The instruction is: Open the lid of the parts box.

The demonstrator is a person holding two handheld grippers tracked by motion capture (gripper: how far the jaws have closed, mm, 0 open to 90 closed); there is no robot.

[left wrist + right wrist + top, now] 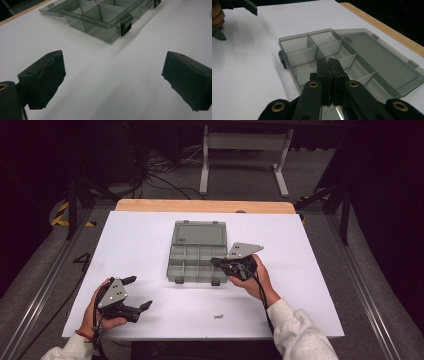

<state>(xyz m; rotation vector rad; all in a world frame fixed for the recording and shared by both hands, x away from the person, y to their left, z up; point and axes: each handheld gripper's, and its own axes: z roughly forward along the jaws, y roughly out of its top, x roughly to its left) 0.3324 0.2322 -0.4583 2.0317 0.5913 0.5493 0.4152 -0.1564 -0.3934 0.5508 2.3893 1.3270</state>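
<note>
My right claw (329, 65) hung just over the near right compartments of the box (192, 262), its jaws pressed together. Whether a small part was pinched between the pads I could not tell; from the right claw view they looked flush, with nothing sticking out. I held it there, I judge, because the compartments were what I was working at, so the tips pointed down and to the left into the tray.

The box sat in the middle of the white bench (140, 240), lid (199, 232) thrown fully back and lying flat on the far side, so every compartment stood open to me from above. Its two latches (125, 24) faced me on the near wall. Its long axis, tray plus lid, ran near to far; the tray itself was nearly square. The compartments I could see looked empty.

My left claw (135, 294) waited at the near left, well apart from the box, jaws wide apart and holding nothing, pointing right across the bench. I kept it out of the way, ready to steady the box if needed.

A small dark piece (218, 316) lay on the bench near me, apart from the box, too small to make out.
</note>
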